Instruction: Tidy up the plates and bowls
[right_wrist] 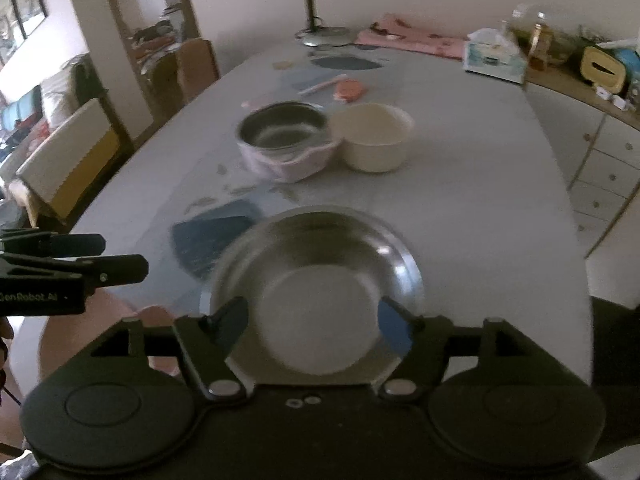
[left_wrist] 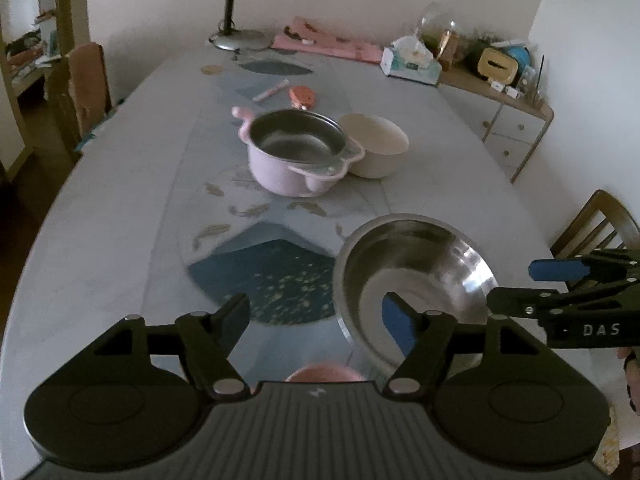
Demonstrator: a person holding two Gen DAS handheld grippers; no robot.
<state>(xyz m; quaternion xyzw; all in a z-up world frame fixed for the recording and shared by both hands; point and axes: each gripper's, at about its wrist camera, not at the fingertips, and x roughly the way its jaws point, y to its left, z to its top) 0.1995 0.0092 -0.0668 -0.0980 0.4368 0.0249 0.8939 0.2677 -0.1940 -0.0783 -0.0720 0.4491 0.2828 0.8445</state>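
Observation:
A wide steel bowl [left_wrist: 416, 276] sits near the table's front edge; it also shows in the right wrist view [right_wrist: 320, 276]. My right gripper [right_wrist: 314, 322] is open, its fingers spread over the bowl's near rim, empty. My left gripper [left_wrist: 316, 318] is open and empty, just left of the steel bowl, its right finger overlapping the bowl's rim in view. Farther back stand a pink pot with a steel inner bowl [left_wrist: 298, 152] and a cream bowl [left_wrist: 376, 144] touching it on the right; both show in the right wrist view, the pot [right_wrist: 286, 140] and the cream bowl [right_wrist: 374, 136].
A desk lamp [left_wrist: 240, 36], pink cloth [left_wrist: 328, 42], tissue box [left_wrist: 412, 62] and a small orange lid [left_wrist: 303, 96] lie at the table's far end. A cabinet [left_wrist: 516, 128] stands at right, chairs on both sides. The table [left_wrist: 100, 240] has a patterned blue runner.

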